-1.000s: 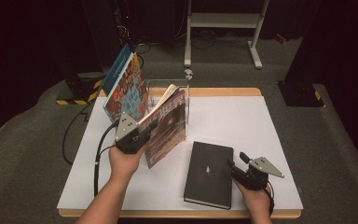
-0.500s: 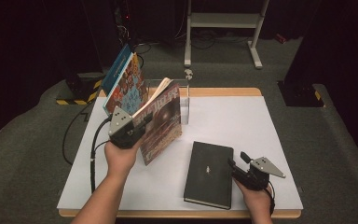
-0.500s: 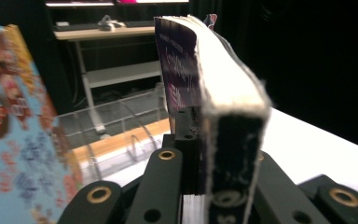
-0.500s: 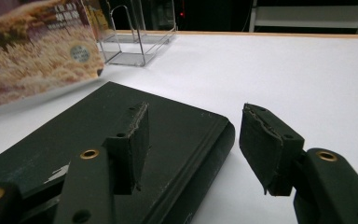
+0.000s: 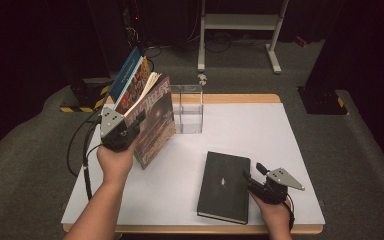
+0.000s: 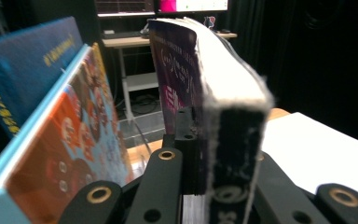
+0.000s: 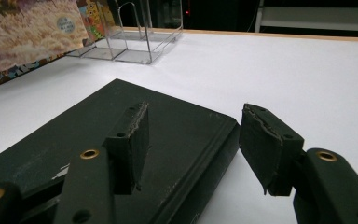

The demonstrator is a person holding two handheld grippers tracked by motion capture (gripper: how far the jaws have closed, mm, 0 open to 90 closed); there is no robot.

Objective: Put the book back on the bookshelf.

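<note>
My left gripper (image 5: 136, 121) is shut on a thick paperback (image 5: 155, 117) and holds it upright above the table's left side, beside two leaning books. In the left gripper view its jaws (image 6: 205, 158) clamp the paperback's (image 6: 182, 70) lower edge, purple cover to the left and pages to the right. A black hardcover book (image 5: 224, 186) lies flat near the front edge. My right gripper (image 5: 254, 178) stands open at that book's right edge. In the right gripper view, one jaw is over the black book (image 7: 74, 135) and the other is over bare table, with nothing pressed by the right gripper (image 7: 193, 144).
A blue book (image 5: 126, 72) and a colourful book (image 5: 136, 86) lean at the table's back left corner; the colourful book (image 6: 74, 126) is close to the paperback. A clear acrylic stand (image 5: 187, 107) sits at the back middle. Cables trail off the left side of the white table (image 5: 260, 130).
My left gripper has carried the paperback left and a little upward, closer to the leaning books, and the paperback stands more upright. The right gripper and the black book have stayed put.
</note>
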